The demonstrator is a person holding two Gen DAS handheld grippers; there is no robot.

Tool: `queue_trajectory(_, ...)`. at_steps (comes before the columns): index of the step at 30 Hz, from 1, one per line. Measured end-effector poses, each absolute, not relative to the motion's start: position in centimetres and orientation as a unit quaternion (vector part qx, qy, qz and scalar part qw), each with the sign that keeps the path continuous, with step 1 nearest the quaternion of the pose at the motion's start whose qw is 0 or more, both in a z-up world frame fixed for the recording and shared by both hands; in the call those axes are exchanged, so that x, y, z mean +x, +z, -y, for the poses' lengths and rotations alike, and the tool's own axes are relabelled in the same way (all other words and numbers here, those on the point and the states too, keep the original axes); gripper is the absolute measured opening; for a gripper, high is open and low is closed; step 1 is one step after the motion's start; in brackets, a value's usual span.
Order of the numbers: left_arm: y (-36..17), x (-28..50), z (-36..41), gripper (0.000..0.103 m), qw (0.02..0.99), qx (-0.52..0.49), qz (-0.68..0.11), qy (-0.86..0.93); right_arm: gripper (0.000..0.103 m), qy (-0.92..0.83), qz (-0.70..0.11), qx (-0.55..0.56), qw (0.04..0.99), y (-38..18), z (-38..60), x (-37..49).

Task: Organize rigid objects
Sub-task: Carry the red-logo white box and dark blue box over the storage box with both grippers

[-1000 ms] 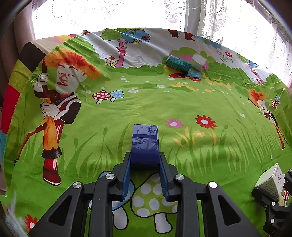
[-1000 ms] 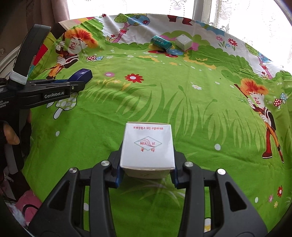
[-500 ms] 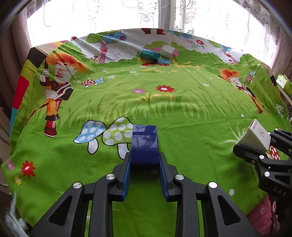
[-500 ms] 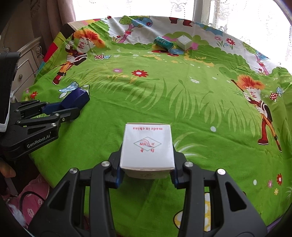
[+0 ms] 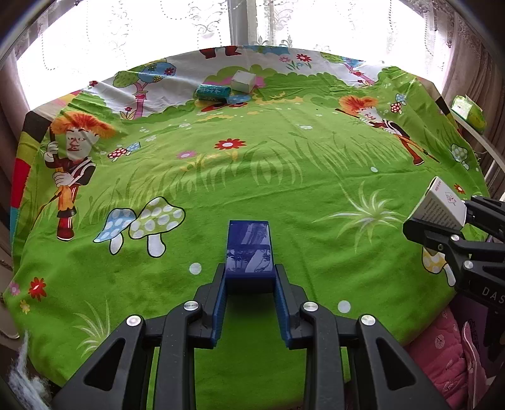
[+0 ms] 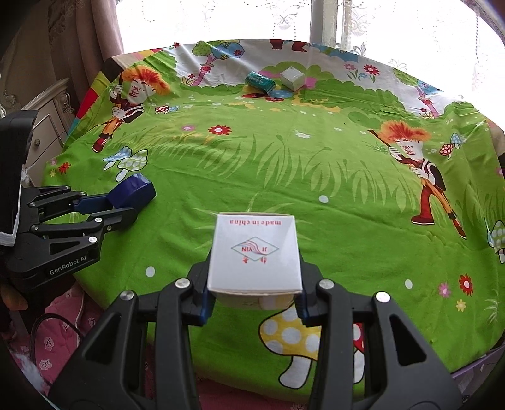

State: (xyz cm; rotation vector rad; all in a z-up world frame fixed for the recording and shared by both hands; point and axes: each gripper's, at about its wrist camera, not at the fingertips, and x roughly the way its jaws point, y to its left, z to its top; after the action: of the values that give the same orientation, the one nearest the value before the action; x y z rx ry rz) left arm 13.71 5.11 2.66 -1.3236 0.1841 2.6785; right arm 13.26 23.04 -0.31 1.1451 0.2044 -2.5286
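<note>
My left gripper [image 5: 250,285] is shut on a dark blue glossy box [image 5: 249,249], held above the near part of the cartoon-print green cloth [image 5: 284,176]. In the right wrist view that same blue box [image 6: 132,194] shows at the left in the left gripper [image 6: 123,205]. My right gripper [image 6: 254,298] is shut on a white carton [image 6: 254,252] printed "made in china" in red; this white carton [image 5: 442,205] also appears at the right edge of the left wrist view. Far back on the cloth lie a teal packet [image 5: 213,92] and a small white box [image 5: 243,81], side by side.
The cloth-covered table ends just below both grippers, with pink fabric [image 5: 442,356] under its near edge. A cream cabinet [image 6: 50,120] stands at the left, a green box [image 5: 468,112] on a ledge at the right, and curtained windows [image 5: 157,28] behind.
Both grippers have pulled back toward the near edge of the table with their boxes still held, so more cloth shows. The left gripper has also shifted right across the mushroom print.
</note>
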Motion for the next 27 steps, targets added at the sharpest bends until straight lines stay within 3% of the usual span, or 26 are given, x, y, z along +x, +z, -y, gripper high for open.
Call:
queue_trajectory(17, 4.2, 15.8, -12.9, 0.029, 0.176, -0.443, -0.092, 0.874, 0.044, -0.911, -0.033, 0.396, 0.108, 0.4, -32.3, 17.4)
queue_trajectory(27, 5.0, 18.1, -20.2, 0.029, 0.261, -0.44, -0.153, 0.845, 0.044, -0.912, -0.019, 0.407, 0.043, -0.1, -38.6, 21.3)
